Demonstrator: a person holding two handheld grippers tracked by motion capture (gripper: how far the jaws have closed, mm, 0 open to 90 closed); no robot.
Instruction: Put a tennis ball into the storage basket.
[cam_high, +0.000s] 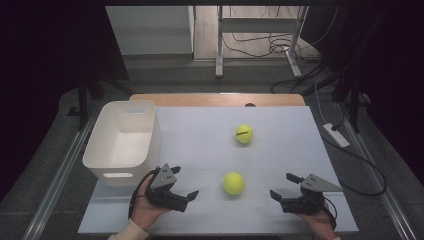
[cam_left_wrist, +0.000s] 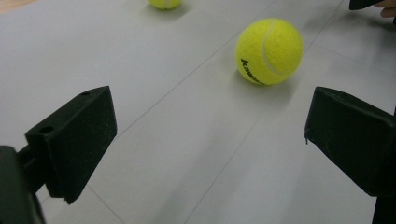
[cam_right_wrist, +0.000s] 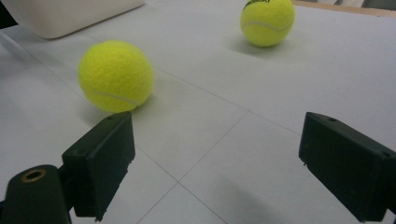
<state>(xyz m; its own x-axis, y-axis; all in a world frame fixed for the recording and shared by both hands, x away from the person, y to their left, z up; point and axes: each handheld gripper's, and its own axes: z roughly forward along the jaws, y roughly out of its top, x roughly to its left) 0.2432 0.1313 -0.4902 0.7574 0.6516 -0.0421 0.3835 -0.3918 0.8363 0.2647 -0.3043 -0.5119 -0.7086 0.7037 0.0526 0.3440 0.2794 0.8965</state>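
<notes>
Black left claw (cam_high: 184, 181) spread wide, empty; right claw (cam_high: 284, 186) likewise; near tennis ball (cam_high: 234, 183) between them, untouched.

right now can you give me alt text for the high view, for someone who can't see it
Two yellow tennis balls lie on a pale table, the near ball between two open hand-held grippers, the left gripper and the right gripper, and the far ball behind it. A white bin stands at the table's left side.

lab | dark curtains (cam_high: 45, 60) | floor cables (cam_high: 260, 47) | desk frame (cam_high: 220, 45)
</notes>
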